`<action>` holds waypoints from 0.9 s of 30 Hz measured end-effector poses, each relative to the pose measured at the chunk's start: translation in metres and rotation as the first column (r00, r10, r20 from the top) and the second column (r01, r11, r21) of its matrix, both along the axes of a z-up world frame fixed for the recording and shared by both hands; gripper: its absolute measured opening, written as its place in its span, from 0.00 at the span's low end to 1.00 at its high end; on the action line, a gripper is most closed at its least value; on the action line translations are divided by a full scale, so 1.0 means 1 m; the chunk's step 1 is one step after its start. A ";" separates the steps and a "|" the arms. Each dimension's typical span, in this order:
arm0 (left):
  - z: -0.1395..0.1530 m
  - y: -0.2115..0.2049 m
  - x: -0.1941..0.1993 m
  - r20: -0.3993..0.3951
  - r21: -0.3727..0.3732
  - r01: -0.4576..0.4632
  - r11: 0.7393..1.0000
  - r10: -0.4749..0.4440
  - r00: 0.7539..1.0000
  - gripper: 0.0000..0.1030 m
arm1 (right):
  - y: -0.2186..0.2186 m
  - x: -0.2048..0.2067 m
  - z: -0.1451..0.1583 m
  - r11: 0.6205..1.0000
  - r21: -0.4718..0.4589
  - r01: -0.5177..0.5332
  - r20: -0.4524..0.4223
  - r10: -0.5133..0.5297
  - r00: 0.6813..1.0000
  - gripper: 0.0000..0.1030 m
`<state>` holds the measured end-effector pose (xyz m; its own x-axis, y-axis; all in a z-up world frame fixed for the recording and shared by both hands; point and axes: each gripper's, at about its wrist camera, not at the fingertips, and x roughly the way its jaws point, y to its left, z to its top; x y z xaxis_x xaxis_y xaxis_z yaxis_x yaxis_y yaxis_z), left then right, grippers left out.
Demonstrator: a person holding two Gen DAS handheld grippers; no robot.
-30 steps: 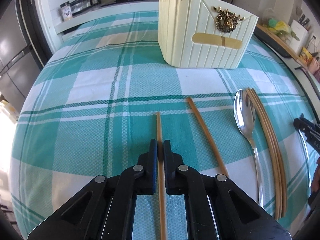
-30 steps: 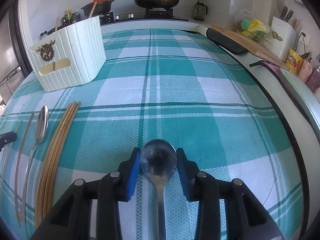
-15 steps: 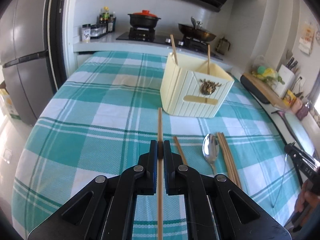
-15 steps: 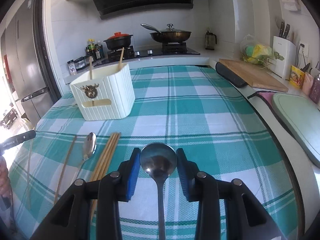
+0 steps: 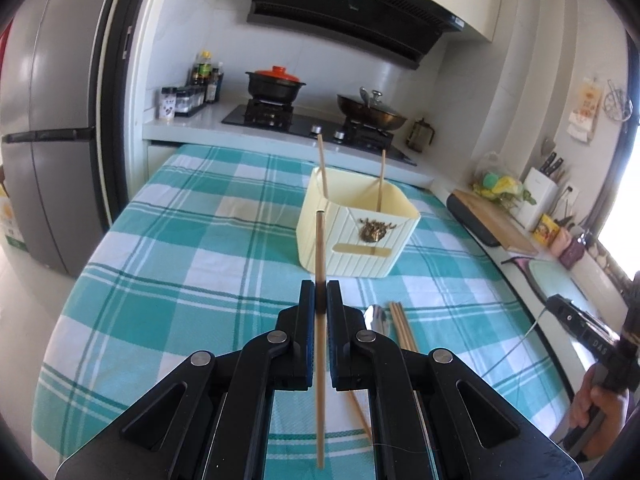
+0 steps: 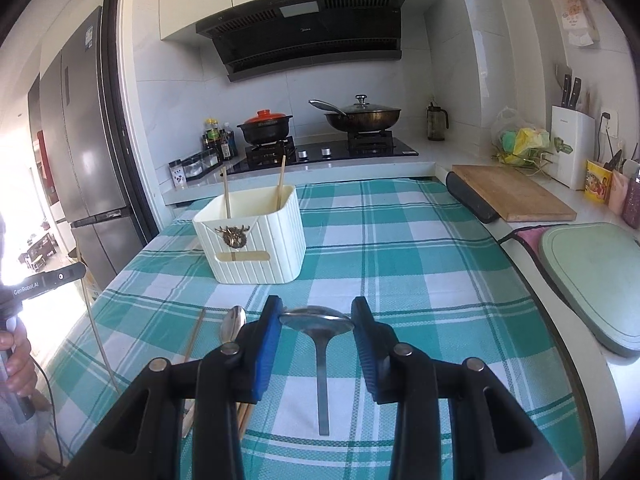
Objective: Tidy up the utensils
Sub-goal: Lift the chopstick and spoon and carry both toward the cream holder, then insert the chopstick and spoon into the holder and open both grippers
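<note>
My left gripper (image 5: 320, 294) is shut on a wooden chopstick (image 5: 319, 248), held above the checked tablecloth with its tip toward the cream utensil holder (image 5: 356, 236). Two chopsticks stand in that holder (image 6: 256, 244). My right gripper (image 6: 317, 314) is shut on the bowl of a steel spoon (image 6: 316, 318), whose handle hangs down toward me. On the cloth lie a second spoon (image 6: 234, 322), a bundle of chopsticks (image 5: 402, 326) and a single chopstick (image 6: 195, 334). The left gripper (image 6: 44, 280) shows at the left edge of the right wrist view.
Behind the table runs a counter with a stove, a red-lidded pot (image 5: 276, 82) and a wok (image 6: 362, 118). A wooden cutting board (image 6: 508, 196), a green board (image 6: 596, 276) and a knife block (image 6: 570, 144) line the right side. A fridge (image 5: 44, 132) stands at the left.
Both grippers have risen off the cloth and tilted up, carrying the chopstick and the spoon; the holder now sits lower and farther in both views.
</note>
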<state>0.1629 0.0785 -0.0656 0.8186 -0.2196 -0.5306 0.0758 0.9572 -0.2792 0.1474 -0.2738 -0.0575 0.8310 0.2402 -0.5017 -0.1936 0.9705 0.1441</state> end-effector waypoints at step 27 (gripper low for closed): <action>0.123 -0.005 0.097 0.250 0.036 0.025 0.999 -0.033 0.968 0.03 | 0.064 0.141 0.124 0.985 0.012 -0.173 0.122 0.170 0.978 0.35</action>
